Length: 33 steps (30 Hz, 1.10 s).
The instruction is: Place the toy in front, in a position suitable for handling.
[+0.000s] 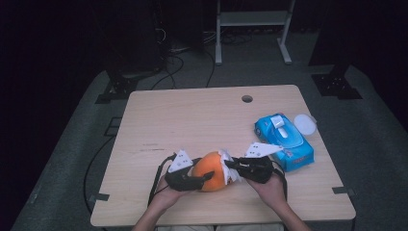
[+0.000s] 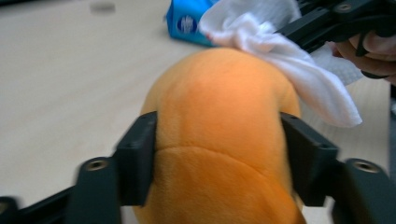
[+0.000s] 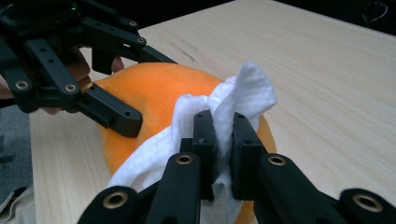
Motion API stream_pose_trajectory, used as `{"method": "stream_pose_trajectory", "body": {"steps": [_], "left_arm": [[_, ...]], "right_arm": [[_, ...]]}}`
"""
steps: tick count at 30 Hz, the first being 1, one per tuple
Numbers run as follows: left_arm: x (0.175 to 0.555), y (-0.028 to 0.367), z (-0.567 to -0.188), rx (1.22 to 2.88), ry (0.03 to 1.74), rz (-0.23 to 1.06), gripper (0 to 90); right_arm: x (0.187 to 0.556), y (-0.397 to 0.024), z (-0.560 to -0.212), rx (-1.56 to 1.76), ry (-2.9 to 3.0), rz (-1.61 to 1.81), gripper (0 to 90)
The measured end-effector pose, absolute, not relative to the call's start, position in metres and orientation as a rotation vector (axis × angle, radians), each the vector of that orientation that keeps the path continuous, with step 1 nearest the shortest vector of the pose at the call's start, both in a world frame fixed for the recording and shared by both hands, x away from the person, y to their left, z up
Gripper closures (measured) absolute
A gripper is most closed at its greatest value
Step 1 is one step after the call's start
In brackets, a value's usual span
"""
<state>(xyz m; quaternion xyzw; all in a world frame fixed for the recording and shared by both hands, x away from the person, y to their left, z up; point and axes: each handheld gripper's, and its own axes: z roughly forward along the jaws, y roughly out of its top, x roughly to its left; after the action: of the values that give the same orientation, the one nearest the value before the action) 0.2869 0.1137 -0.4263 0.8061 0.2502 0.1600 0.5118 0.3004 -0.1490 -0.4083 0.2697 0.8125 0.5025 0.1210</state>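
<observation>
An orange plush toy lies near the table's front edge. My left gripper holds it from the left; in the left gripper view its two black jaws press into the toy's sides. My right gripper comes in from the right, shut on a white wipe that stands up between its pads and drapes onto the toy. The wipe lies against the toy's far upper side in the left gripper view. The left gripper spans the toy in the right gripper view.
A blue pack of wipes lies at the right of the wooden table, with a white round lid behind it. A cable hole is at the far edge. Dark stands and cables are on the floor beyond.
</observation>
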Motion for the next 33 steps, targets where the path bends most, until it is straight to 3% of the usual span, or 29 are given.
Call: {"method": "stream_pose_trajectory", "body": {"steps": [4,8,10,14,15,18,22,24,29,31,33], "left_arm": [[0.284,0.106,-0.424,1.954,0.437,0.537,43.3],[0.283,0.104,-0.432,1.969,0.342,0.518,41.8],[0.286,0.107,-0.432,1.974,0.356,0.472,36.8],[0.294,0.117,-0.434,1.951,0.563,0.362,10.7],[0.298,0.122,-0.436,1.953,0.616,0.311,8.0],[0.300,0.126,-0.437,1.956,0.638,0.256,10.3],[0.294,0.124,-0.434,1.984,0.527,0.351,31.4],[0.291,0.120,-0.433,2.009,0.469,0.396,34.3],[0.292,0.121,-0.435,1.999,0.422,0.384,34.1],[0.294,0.122,-0.435,1.984,0.459,0.353,28.1],[0.298,0.123,-0.434,1.972,0.543,0.315,15.7]], "right_arm": [[0.298,-0.150,-0.400,0.759,2.347,1.500,82.2],[0.304,-0.155,-0.400,0.788,2.327,1.493,81.4],[0.310,-0.158,-0.408,0.811,2.360,1.462,81.4],[0.312,-0.160,-0.414,0.835,2.387,1.438,81.9],[0.311,-0.159,-0.414,0.830,2.391,1.438,82.0],[0.305,-0.152,-0.411,0.793,2.395,1.442,82.2],[0.294,-0.138,-0.406,0.706,2.410,1.474,82.1],[0.290,-0.132,-0.403,0.665,2.422,1.479,82.1],[0.302,-0.147,-0.405,0.746,2.391,1.483,82.1],[0.307,-0.151,-0.410,0.780,2.400,1.468,82.2],[0.307,-0.153,-0.413,0.804,2.411,1.468,82.2]]}}
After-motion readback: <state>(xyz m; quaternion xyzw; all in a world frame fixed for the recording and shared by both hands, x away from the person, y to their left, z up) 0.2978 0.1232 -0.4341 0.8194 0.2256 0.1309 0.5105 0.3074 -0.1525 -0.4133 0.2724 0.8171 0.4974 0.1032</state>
